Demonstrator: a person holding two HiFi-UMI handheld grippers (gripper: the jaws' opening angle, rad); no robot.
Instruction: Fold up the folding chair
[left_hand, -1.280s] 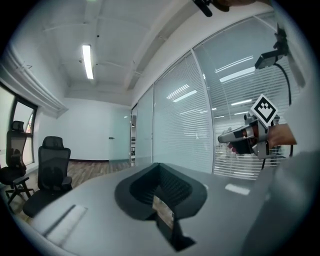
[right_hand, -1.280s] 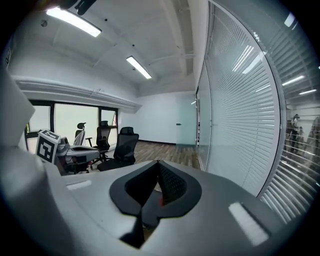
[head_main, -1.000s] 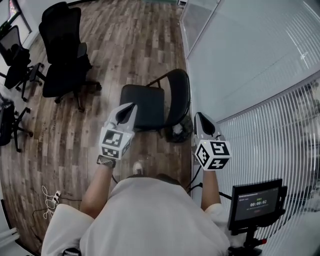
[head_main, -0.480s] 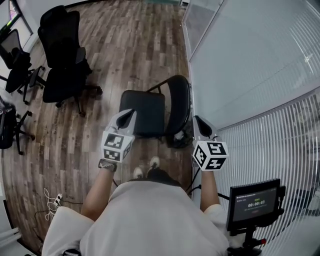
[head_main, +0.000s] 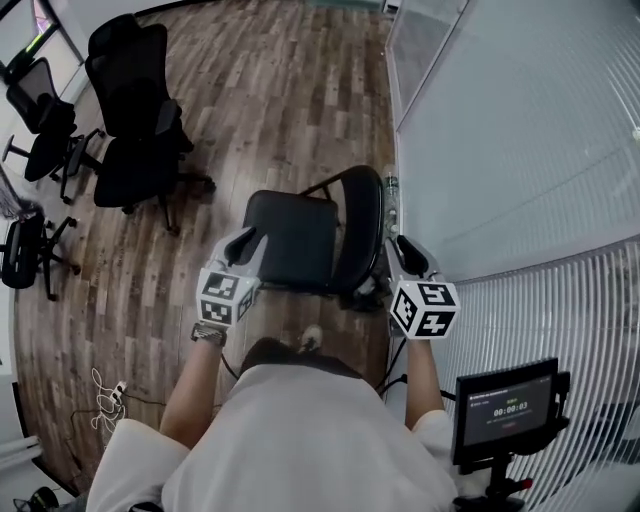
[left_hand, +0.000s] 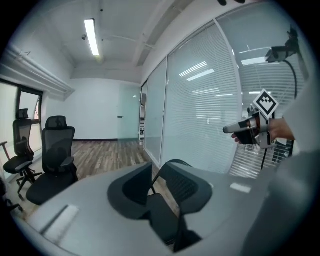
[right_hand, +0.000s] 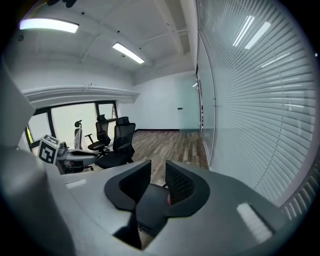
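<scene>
Folding chair (head_main: 300, 240) hard by glass wall (head_main: 480, 150), open floor (head_main: 260, 90) left; L gripper (head_main: 247, 238) & R gripper (head_main: 403, 244) flank it, tilted down, jaws opening, empty.

A tall black mesh-backed office chair on castors (head_main: 135, 110) stands on the brown wood-plank floor (head_main: 290, 80) at upper left in the head view. A second black office chair (head_main: 42, 125) is just beside it, and a third (head_main: 25, 250) is near the left edge. Along the right runs a pale glass partition wall (head_main: 500, 130) (white slatted blinds (head_main: 560, 300) cover its nearer panels). A small black display screen on a stand (head_main: 508, 408) sits at lower right, showing what may be a timer. White cables (head_main: 103, 405) lie on the floor. A long fluorescent ceiling light (left_hand: 91, 36) glows overhead.
</scene>
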